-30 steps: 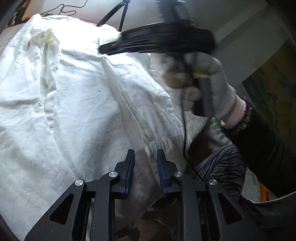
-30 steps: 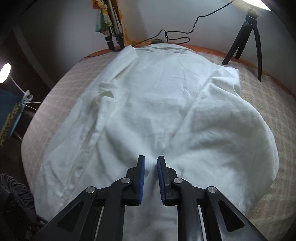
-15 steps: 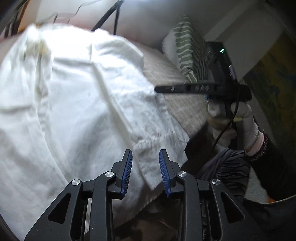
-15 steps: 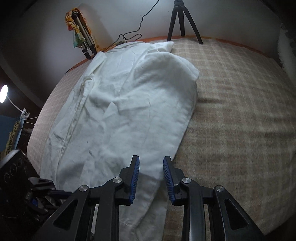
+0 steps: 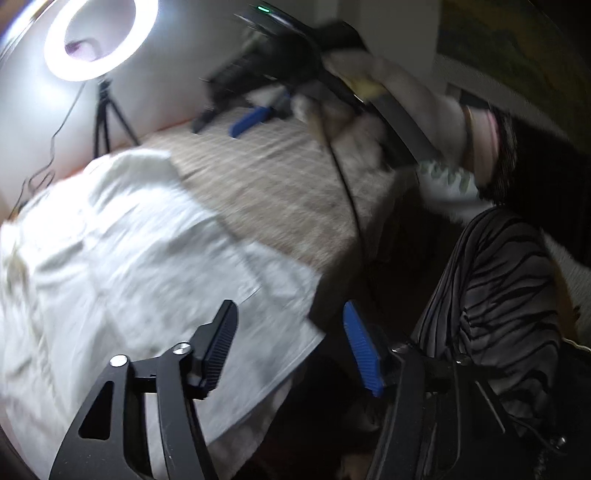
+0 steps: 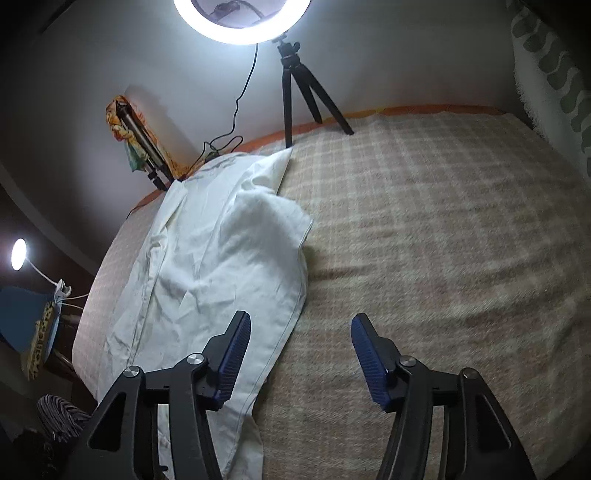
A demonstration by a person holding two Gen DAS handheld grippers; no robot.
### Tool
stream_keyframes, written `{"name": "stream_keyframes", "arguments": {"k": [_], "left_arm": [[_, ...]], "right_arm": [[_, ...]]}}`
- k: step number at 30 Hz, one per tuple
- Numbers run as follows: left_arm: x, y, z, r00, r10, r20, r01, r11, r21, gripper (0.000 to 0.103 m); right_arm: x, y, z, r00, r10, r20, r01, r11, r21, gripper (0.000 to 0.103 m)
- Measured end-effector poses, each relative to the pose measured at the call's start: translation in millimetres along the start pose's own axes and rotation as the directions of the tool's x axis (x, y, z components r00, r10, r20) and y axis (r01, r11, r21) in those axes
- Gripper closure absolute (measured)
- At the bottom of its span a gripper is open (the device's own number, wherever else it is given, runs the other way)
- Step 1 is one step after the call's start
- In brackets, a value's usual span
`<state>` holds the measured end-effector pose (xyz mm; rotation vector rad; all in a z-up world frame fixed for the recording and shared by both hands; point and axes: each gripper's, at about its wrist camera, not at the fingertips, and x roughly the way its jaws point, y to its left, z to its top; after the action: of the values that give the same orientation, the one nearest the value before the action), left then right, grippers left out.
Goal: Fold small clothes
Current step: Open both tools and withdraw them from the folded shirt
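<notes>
I have just let go with both tools. The jaws of my left gripper (image 5: 290,350) and my right gripper (image 6: 299,356) have been opening over the last moment, and now both stand released with nothing between them. A second ago they were nearly closed low over the white shirt (image 6: 221,266), which then lay spread wide across the bed; now it lies as a long narrow strip, one side folded over the other, on the checked blanket (image 6: 443,240). I judge the lengthwise fold is done, and the next fold, bringing one end up toward the other, is what remains.

The shirt sits on the left part of the bed in the right wrist view, running from the near edge up toward the tripod (image 6: 295,85) under the ring light (image 6: 242,22). Its near end hangs a little over the bed edge, just below my left gripper's fingers.

Both grippers tilt downward. The right one has swung off the cloth: one finger (image 6: 232,354) overlaps the shirt's edge, the other is over bare blanket. In the left wrist view, which is blurred, my gloved hand (image 5: 369,96) holds the right tool high above the bed.
</notes>
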<state>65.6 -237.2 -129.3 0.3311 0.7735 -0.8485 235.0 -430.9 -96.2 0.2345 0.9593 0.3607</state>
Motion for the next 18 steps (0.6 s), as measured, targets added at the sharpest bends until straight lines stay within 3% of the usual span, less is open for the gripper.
{"name": "stream_keyframes", "arguments": {"k": [9,12,15,17,18], "left_arm": [[51.8,-9.6,7.3,0.99,0.128,-0.06,-0.123,0.99,0.07,0.038],[48.7,-0.5,7.2,0.995,0.093,-0.043,-0.092,0.996,0.022,0.039],[46.4,8.3,6.8,0.997,0.079,-0.02,-0.08,0.996,-0.026,0.051],[43.1,15.8,5.2,0.998,0.061,0.0,-0.06,0.996,-0.07,0.069],[41.3,20.7,4.0,0.998,0.055,0.009,-0.054,0.994,-0.096,0.074]], "right_arm": [[0.8,-29.1,36.7,0.998,0.055,0.042,-0.057,0.997,0.044,0.038],[11.9,-32.9,47.2,0.997,0.073,0.041,-0.075,0.996,0.047,0.037],[26.0,-33.4,55.4,0.994,0.1,0.035,-0.102,0.994,0.049,0.037],[36.8,-31.5,60.3,0.994,0.108,0.028,-0.109,0.993,0.046,0.037],[42.5,-30.2,62.4,0.994,0.11,0.026,-0.111,0.993,0.046,0.037]]}}
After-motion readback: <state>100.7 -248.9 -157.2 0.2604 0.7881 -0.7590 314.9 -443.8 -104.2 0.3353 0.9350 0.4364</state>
